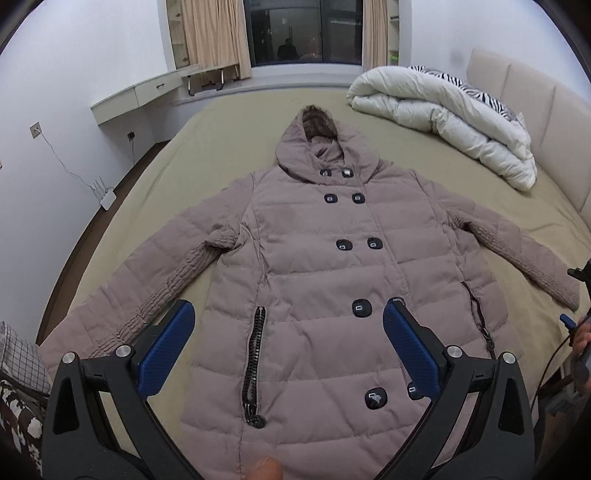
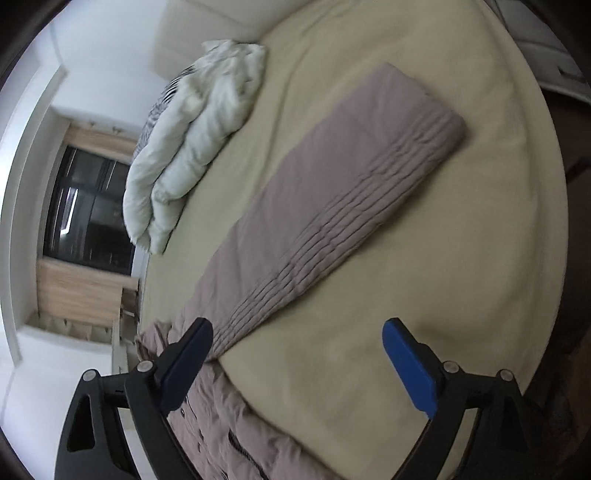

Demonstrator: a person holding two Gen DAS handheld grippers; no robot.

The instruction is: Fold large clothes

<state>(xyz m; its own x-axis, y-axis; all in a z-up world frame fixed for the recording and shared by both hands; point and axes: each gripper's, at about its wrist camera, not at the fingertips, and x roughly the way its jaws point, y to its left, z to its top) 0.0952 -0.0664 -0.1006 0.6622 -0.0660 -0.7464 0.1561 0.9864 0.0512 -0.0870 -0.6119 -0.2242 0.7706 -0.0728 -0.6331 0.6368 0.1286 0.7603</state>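
Note:
A mauve hooded padded coat [image 1: 314, 266] lies flat, front up, on the olive bed sheet [image 1: 236, 129], sleeves spread to both sides. My left gripper [image 1: 288, 317] is open and empty, hovering above the coat's lower front near the hem. My right gripper [image 2: 297, 332] is open and empty above the sheet, beside the coat's right sleeve [image 2: 332, 192], which runs away from it to the cuff. The coat body shows at the bottom left of the right wrist view [image 2: 221, 424]. Part of the right gripper shows at the right edge of the left wrist view [image 1: 576, 317].
A rolled white duvet [image 1: 443, 118] with a zebra-print pillow [image 1: 480, 88] lies at the bed's far right by the padded headboard [image 1: 535, 110]. A wall shelf [image 1: 140, 96] and window [image 1: 303, 29] are beyond the bed. A checked cloth [image 1: 18, 354] is at the left edge.

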